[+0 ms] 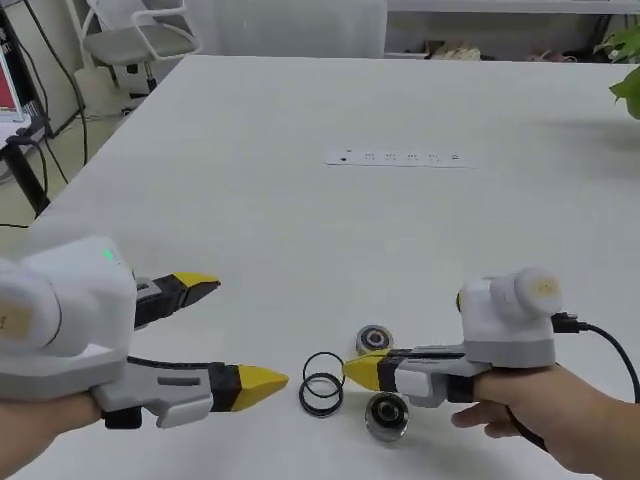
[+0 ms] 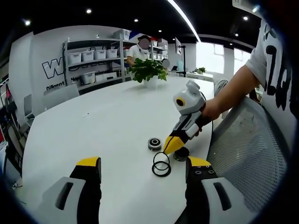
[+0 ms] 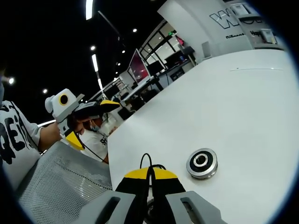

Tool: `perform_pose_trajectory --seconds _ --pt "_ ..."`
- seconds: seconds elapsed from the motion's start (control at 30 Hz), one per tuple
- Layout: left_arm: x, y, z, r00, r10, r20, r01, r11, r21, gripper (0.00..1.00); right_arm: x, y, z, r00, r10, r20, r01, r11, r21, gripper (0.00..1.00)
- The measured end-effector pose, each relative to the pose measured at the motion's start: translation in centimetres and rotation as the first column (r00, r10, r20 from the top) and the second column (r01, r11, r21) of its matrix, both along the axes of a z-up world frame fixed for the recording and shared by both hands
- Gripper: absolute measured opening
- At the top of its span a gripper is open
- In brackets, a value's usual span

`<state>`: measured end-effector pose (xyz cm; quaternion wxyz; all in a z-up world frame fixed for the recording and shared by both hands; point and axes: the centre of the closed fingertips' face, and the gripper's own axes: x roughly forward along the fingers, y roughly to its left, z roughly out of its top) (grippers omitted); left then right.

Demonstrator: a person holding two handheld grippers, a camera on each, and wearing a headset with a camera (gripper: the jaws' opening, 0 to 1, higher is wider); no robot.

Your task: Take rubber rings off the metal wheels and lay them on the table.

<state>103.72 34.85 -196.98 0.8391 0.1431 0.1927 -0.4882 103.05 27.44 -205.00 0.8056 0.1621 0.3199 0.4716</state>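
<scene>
Two black rubber rings point(image 1: 321, 381) lie overlapping near the table's front edge, also in the left gripper view point(image 2: 161, 167). One metal wheel point(image 1: 374, 339) stands just behind my right gripper point(image 1: 352, 370), another wheel point(image 1: 386, 413) just in front of it. My right gripper is shut, its yellow tip pinching the edge of the upper rubber ring point(image 3: 143, 158). A wheel point(image 3: 202, 163) sits to the right of its jaws point(image 3: 149, 175). My left gripper point(image 1: 234, 333) is open and holds nothing, a little left of the rings. Its jaws point(image 2: 144, 164) face the rings and the right gripper point(image 2: 169, 147).
A white power strip point(image 1: 400, 157) lies at mid-table. A potted plant point(image 2: 148, 70) stands at the far end. Office chairs point(image 1: 140, 40) stand beyond the far left corner, and a mesh chair point(image 2: 243, 154) sits behind the near edge. The white table point(image 1: 300, 220) is wide and bare between.
</scene>
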Motion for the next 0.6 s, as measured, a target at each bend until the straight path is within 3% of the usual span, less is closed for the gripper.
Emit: perform_pose_trajectory --seconds 0.6 --pt "-0.6 0.1 -0.8 1.0 -0.007 -0.017 0.007 1.0 0.015 0.71 -0.4 0.2 -1.2 1.0 0.012 -0.026 -0.013 0.999 -0.032 0.0"
